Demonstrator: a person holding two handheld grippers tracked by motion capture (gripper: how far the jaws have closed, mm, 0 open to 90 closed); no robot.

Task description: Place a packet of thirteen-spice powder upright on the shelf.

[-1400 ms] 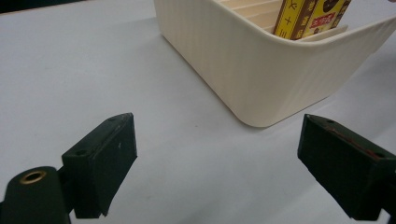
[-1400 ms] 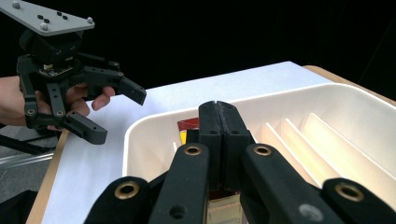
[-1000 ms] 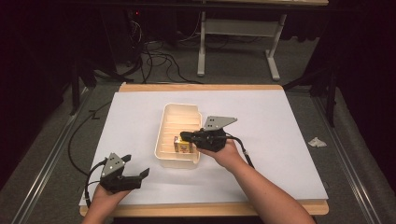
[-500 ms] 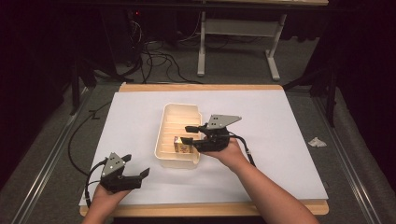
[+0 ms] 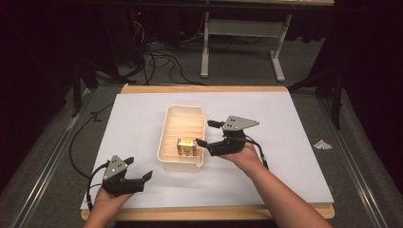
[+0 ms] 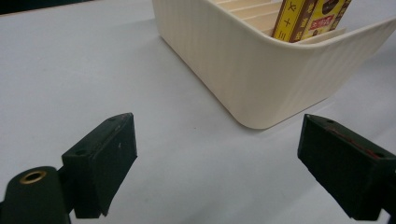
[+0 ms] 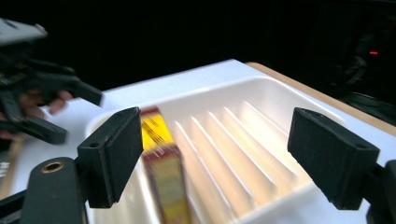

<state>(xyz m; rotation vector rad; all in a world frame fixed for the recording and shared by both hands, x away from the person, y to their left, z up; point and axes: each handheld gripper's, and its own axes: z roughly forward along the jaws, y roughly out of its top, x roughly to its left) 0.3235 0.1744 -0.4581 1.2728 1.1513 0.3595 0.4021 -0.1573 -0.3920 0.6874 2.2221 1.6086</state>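
Centrally, the items as they lie:

- Yellow-and-red box (image 5: 187, 146): a small printed carton standing on edge in a slot of the tray, near the tray's end closest to the person. In the left gripper view its top (image 6: 312, 18) rises above the tray wall; in the right gripper view it (image 7: 163, 163) is blurred, lying free of both pads.
- Cream slotted tray (image 5: 172, 124): a long plastic tray with ribbed dividers across it, set lengthwise near the middle of the white sheet.
- Right gripper (image 5: 203, 134): held in the person's right hand just beside the tray's right wall, pointing left across the tray toward the box. Its jaws have just been opening and stand wide apart, nothing clamped between them; the box sits near its lower finger, untouched.
- Left gripper (image 5: 145, 176): held in the left hand at the near left of the table, well apart from the tray, jaws spread and empty, aimed at the tray's near corner.
- White sheet (image 5: 294, 142): covers the wooden tabletop.
- Crumpled scrap (image 5: 322, 144): on the grey floor to the right of the table.
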